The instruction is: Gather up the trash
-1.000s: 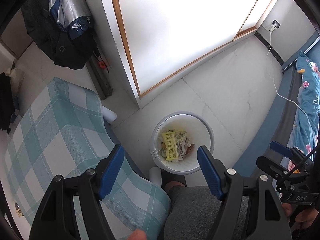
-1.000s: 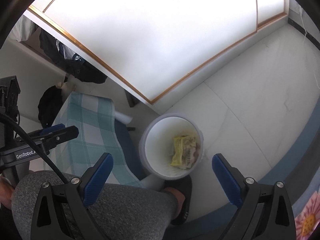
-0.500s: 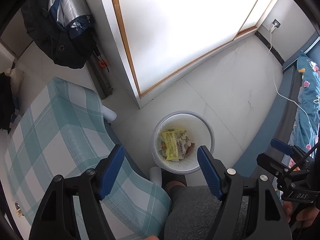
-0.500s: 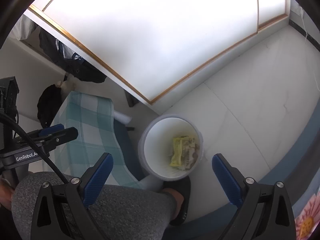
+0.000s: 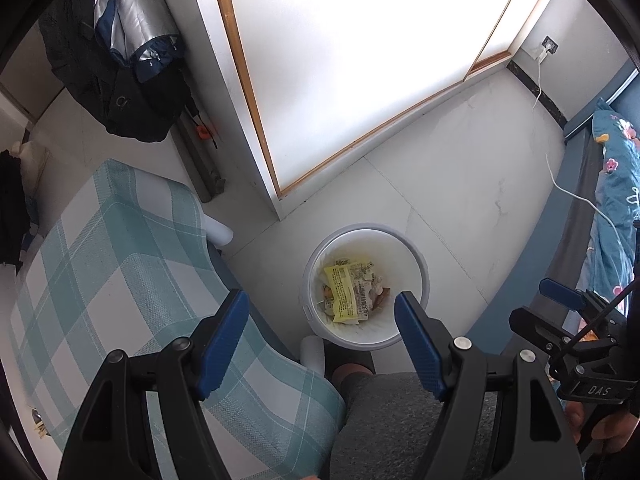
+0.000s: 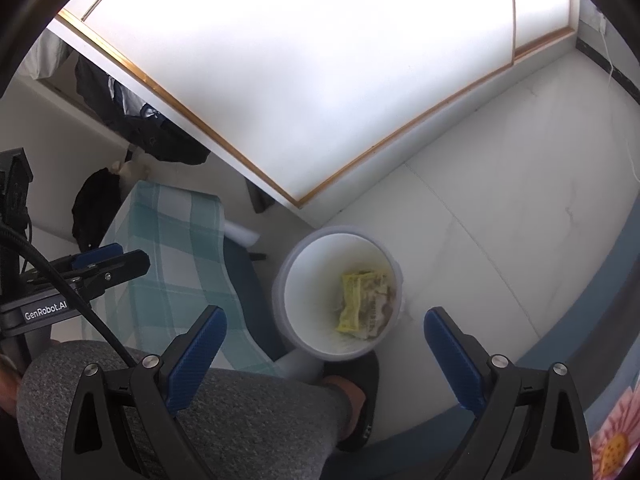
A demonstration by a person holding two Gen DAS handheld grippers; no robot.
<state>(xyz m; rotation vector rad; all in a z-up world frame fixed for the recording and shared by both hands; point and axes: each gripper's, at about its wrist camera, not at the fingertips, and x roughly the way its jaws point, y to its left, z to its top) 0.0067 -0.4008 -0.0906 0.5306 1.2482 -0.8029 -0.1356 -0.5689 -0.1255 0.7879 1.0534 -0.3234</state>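
Note:
A white round bin (image 5: 416, 256) (image 6: 298, 272) stands on the pale tiled floor, seen from above. Inside it lie a yellow printed wrapper (image 5: 345, 290) (image 6: 352, 300) and other crumpled scraps. My left gripper (image 5: 322, 302) hovers high over the bin, open, with nothing between its blue pads. The right gripper (image 6: 326, 320) also hangs over the bin, open and empty. Each gripper shows at the edge of the other's view.
A table with a teal checked cloth (image 5: 112, 264) (image 6: 168, 248) stands left of the bin. A grey trouser leg (image 5: 396, 420) and a foot in a dark slipper (image 6: 356, 392) are beside the bin. A bed with floral bedding (image 5: 616, 200) is on the right, a sliding door (image 5: 340, 60) behind.

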